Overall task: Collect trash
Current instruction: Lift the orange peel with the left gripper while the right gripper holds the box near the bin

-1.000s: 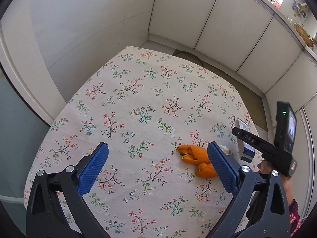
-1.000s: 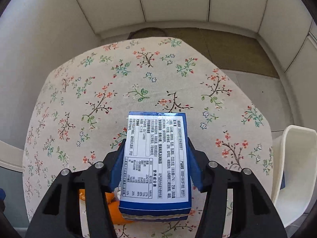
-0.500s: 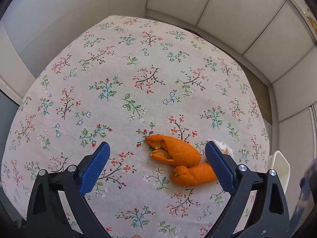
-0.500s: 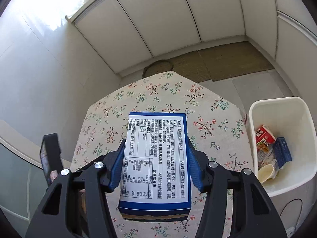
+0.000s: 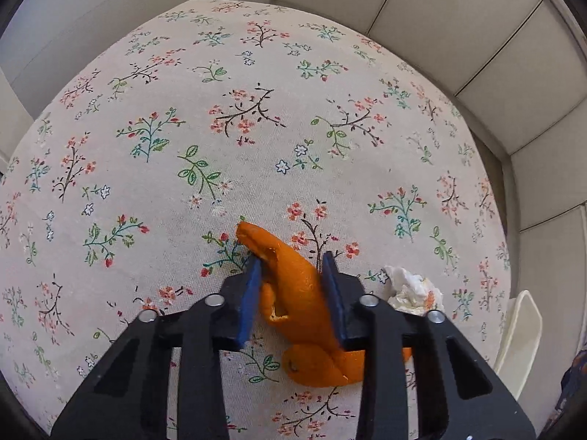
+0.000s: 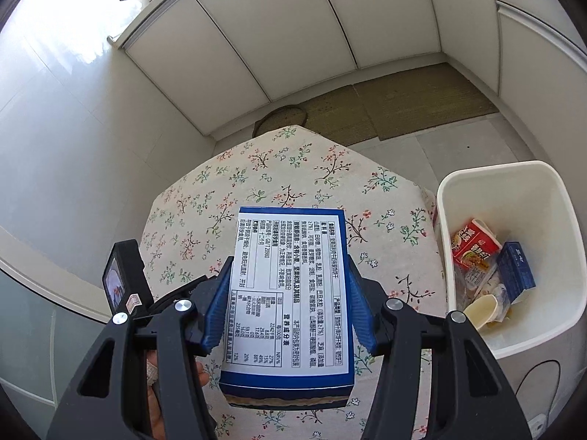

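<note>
Orange peel (image 5: 293, 286) right between the blue pads (image 5: 249, 300) of the left gripper (image 5: 291, 295), and the jaws have just been closing, both pads now pressed against its sides, the peel lying on the flowered worktop (image 5: 183, 128). A second curl of peel (image 5: 319, 365) sits lower, just under the gripper's right finger, touching the first piece. Off to that gripper's right, just beside it, a crumpled white tissue (image 5: 411, 289) lies on the cloth, and further right the pale rim of the bin (image 5: 521, 333) peeks in past the worktop's edge. Over to the other side: the right gripper (image 6: 288, 311) clamps a blue box (image 6: 290, 293) by its two long sides, printed label face up, held above the worktop (image 6: 286, 168). To this gripper's right, the white bin (image 6: 455, 198) stands off the worktop's edge with a red carton (image 6: 473, 242), a small blue carton (image 6: 517, 271) and a pale cup (image 6: 480, 310) lying inside. To its left, the other gripper's camera body (image 6: 124, 278) shows, and a hand (image 6: 161, 396) sits low behind the black frame.
</note>
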{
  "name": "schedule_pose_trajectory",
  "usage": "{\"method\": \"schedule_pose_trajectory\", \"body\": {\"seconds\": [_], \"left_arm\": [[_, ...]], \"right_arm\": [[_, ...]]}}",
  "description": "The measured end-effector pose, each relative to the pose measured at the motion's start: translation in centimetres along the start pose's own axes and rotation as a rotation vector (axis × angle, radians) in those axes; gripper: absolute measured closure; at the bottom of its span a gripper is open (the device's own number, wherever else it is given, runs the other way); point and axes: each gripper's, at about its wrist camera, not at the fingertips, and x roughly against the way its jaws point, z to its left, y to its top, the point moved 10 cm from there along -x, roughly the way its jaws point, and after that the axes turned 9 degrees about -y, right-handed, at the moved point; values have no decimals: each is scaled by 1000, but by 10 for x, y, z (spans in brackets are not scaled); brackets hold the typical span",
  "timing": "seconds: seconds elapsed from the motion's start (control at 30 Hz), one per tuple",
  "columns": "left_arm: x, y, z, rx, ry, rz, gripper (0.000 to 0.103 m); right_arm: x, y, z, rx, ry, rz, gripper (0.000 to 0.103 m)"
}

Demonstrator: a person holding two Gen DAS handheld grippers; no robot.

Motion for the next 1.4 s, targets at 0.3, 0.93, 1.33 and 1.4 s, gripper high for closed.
{"method": "schedule_pose_trajectory", "body": {"seconds": [0.3,0.93,1.33,1.4], "left_arm": [[43,14,10,-27,-85,-32,90],[4,13,35,-60,91,23,31],[44,25,30,-128,21,-75,84],[60,29,27,-132,3,-103,84]], "right_arm": [[16,5,21,11,75,-32,48],[10,-4,31,49,74,-4,48],[11,-4,36,55,78,-12,48],[14,-3,41,63,89,-21,48]]}}
